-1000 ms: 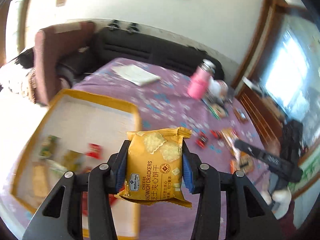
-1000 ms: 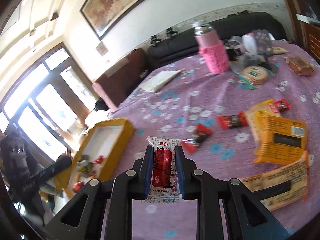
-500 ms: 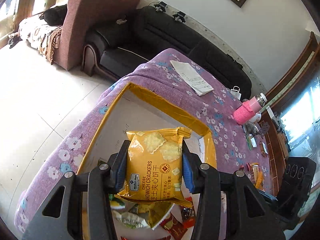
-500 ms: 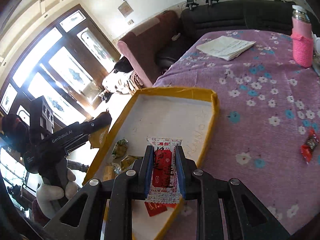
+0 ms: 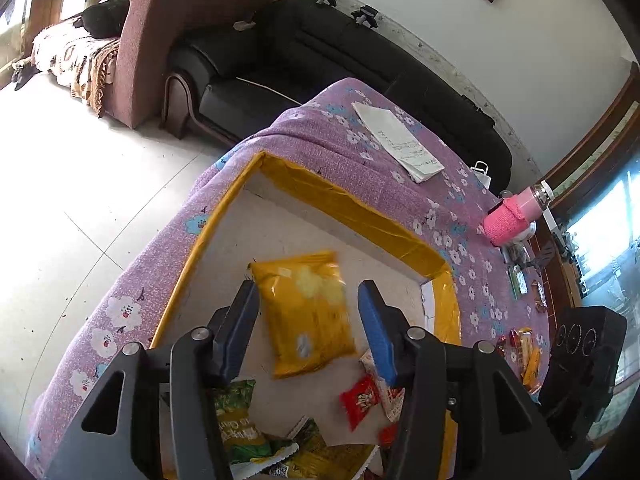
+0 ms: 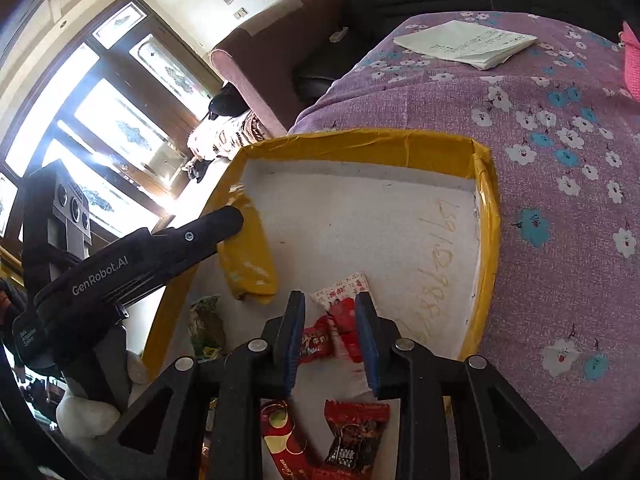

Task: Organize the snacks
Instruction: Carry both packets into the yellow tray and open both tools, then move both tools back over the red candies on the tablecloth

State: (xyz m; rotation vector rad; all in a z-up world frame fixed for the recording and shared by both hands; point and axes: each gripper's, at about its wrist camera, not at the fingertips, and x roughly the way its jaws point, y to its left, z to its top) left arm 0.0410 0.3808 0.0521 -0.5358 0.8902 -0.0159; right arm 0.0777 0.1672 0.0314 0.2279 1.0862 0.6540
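My left gripper (image 5: 306, 292) is open above the yellow-rimmed box (image 5: 352, 204). The yellow cheese cracker pack (image 5: 308, 312), blurred, is loose between and below its fingers, over the box's white floor. My right gripper (image 6: 329, 300) is open over the same box (image 6: 486, 216). The red and white snack packet (image 6: 344, 304) is free between its fingers, just above the box floor. The cracker pack also shows in the right wrist view (image 6: 248, 256), beside the left gripper's finger (image 6: 200, 232).
Several red, green and yellow snack packets (image 5: 360, 396) lie in the box's near end. The box sits at the edge of a purple flowered table (image 5: 332, 148). White papers (image 5: 400, 144), a pink bottle (image 5: 512, 220) and loose snacks (image 5: 524, 348) lie farther along it.
Both grippers opened over the box. The cracker pack left the left gripper and the red and white packet left the right gripper; both dropped toward the box floor.
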